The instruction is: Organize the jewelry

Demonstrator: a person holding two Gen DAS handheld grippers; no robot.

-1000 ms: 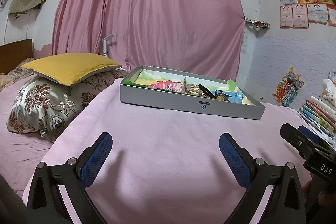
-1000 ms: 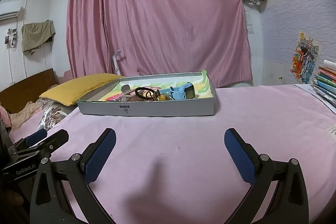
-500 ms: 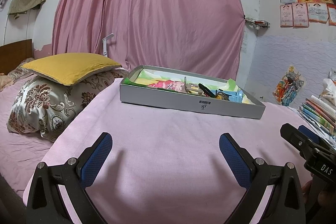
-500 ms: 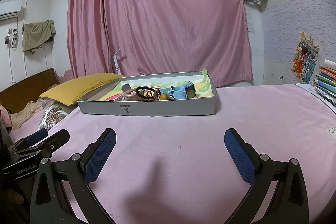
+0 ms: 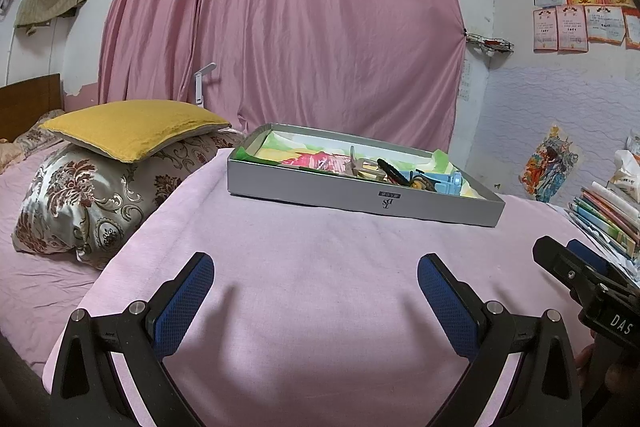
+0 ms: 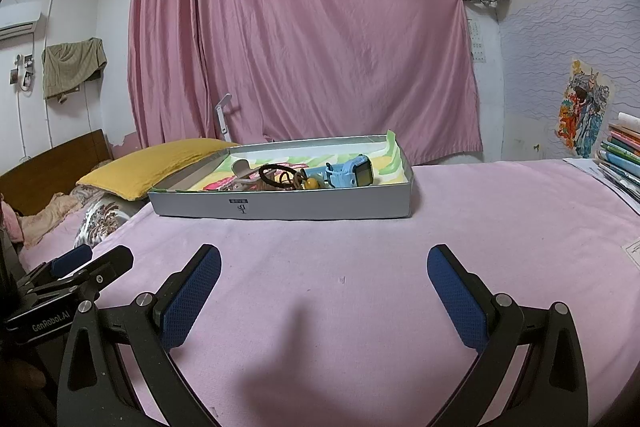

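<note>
Left wrist view
Left gripper (image 5: 314,277): jaws spread wide, nothing between the blue pads (image 5: 184,301); it hovers low over the pink bed cover (image 5: 320,247).
Tray (image 5: 360,197): shallow grey box lying flat on the bed cover, well ahead of the gripper, long side toward the camera, small logo on the near wall.
Jewelry pile (image 5: 400,177): small items clustered right of the tray's middle on a coloured paper lining; single pieces are hard to tell apart here.
Right gripper (image 5: 576,267): only one black finger shows at the right edge.
Surroundings: yellow pillow (image 5: 132,127) on top of a patterned pillow (image 5: 88,199) to the left; pink curtain (image 5: 300,27) behind; stack of books (image 5: 608,215) at right.

Right wrist view
Right gripper (image 6: 324,273): jaws spread wide, empty, low over the bed cover (image 6: 360,247).
Tray (image 6: 300,205): ahead and slightly left, flat on the bed.
Contents: blue watch (image 6: 352,173) toward the tray's right end; just left of it a dark ring-shaped band (image 6: 276,175) and a small yellow bead (image 6: 312,183).
Left gripper (image 6: 92,263): seen side-on at lower left, so the state of its jaws cannot be told from this view.
</note>
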